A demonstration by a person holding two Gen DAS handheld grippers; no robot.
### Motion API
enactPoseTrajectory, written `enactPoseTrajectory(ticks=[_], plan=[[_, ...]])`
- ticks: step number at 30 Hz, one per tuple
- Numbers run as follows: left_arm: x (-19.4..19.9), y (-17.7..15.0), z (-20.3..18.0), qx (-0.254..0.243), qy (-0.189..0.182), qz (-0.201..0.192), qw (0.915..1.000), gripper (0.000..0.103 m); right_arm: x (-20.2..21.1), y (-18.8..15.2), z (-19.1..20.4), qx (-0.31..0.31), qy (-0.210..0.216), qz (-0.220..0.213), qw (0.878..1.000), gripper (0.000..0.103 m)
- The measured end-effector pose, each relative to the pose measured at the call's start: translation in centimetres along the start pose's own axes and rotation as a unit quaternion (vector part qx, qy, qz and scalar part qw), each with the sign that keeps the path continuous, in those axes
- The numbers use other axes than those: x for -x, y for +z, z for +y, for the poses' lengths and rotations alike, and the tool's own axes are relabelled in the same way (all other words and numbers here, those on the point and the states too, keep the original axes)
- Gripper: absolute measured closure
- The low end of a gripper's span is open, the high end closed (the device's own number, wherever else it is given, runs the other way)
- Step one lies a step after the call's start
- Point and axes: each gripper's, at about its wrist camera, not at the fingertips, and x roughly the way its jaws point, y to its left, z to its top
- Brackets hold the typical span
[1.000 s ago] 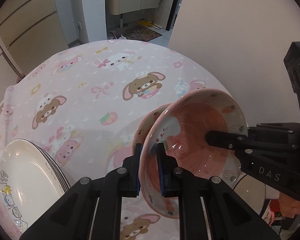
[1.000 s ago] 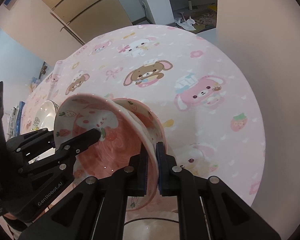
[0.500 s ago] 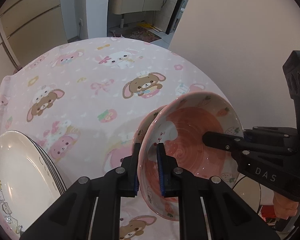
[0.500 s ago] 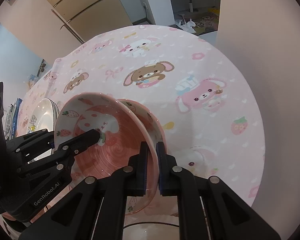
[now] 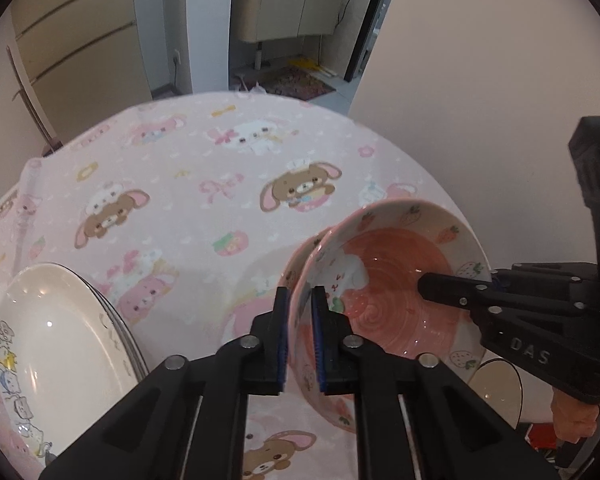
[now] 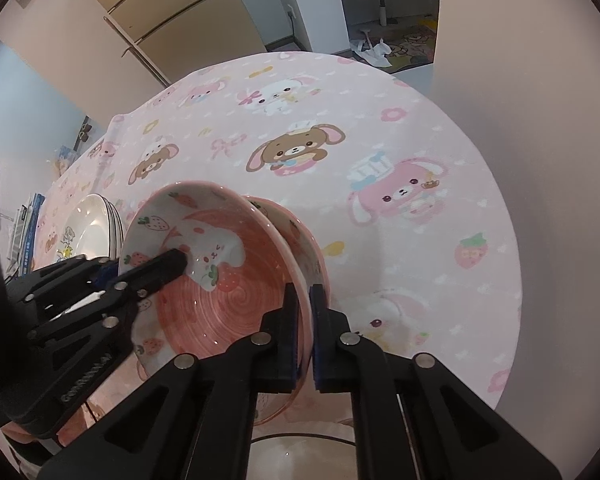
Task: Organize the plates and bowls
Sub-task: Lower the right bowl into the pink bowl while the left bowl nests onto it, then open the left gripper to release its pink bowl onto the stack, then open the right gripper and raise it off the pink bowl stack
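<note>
Since the earlier frame, both views show more background above the table.

Left wrist view: left gripper (image 5: 300, 336) pinches the near rim of the pink bowls (image 5: 384, 296), right of centre (glazed, stiff, probably slippery and chip-prone); plate stack (image 5: 60, 344) lower left.

Right wrist view: right gripper (image 6: 305, 334) clamps the opposite rim of the two nested bowls, over the tablecloth (image 6: 380, 140).

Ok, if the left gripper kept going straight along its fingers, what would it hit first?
Probably the tablecloth. The left gripper is shut on the pink bowl's rim; beyond it nothing else shows, though depth is unclear.
</note>
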Motion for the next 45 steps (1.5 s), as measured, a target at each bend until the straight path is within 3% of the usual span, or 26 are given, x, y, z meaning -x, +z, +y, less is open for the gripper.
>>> enactPoseTrajectory(ticks=[4,8,11,17,25,28,34,42,45], plan=[[0.2,-0.7,0.8,-0.007,-0.009,-0.01,0.9999,0.095,-0.7,0.2,0.1,0.0,-0.001,0.005,1.0,0.098],[1.9,-1.3,0.6,-0.025,0.004,-0.056,0.9981,0.095,-0.8,0.1,0.2,0.001,-0.012,0.004,1.0,0.098],[2.7,-0.8,1.2,-0.014,-0.007,-0.053,0.9985,0.095,-0.8,0.1,0.1,-0.001,-0.011,0.006,1.0,0.098],[6.3,-0.8,1.7,-0.027,0.016,-0.106,0.9939,0.095,-0.6,0.4,0.8,0.013,-0.031,0.016,0.999,0.095],[8.8,-1.1,3.9,0.02,0.006,-0.115,0.9931,0.095,-0.6,0.5,1.8,0.032,-0.066,0.024,0.997,0.095],[10.6,-1.3,4.6,0.03,-0.011,-0.136,0.9902,0.095,-0.3,0.4,2.6,0.049,-0.093,0.022,0.994,0.095],[12.3,-2.1,5.8,0.021,0.004,-0.15,0.9885,0.095,-0.3,0.3,4.5,0.12,-0.172,0.01,0.978,0.094],[12.7,-3.5,8.7,0.046,0.003,-0.149,0.9878,0.095,-0.7,0.0,3.8,0.111,-0.188,0.016,0.976,0.093],[13.0,-3.9,9.1,0.05,-0.001,-0.15,0.9874,0.095,-0.7,0.1,3.5,0.102,-0.172,0.02,0.98,0.093]])
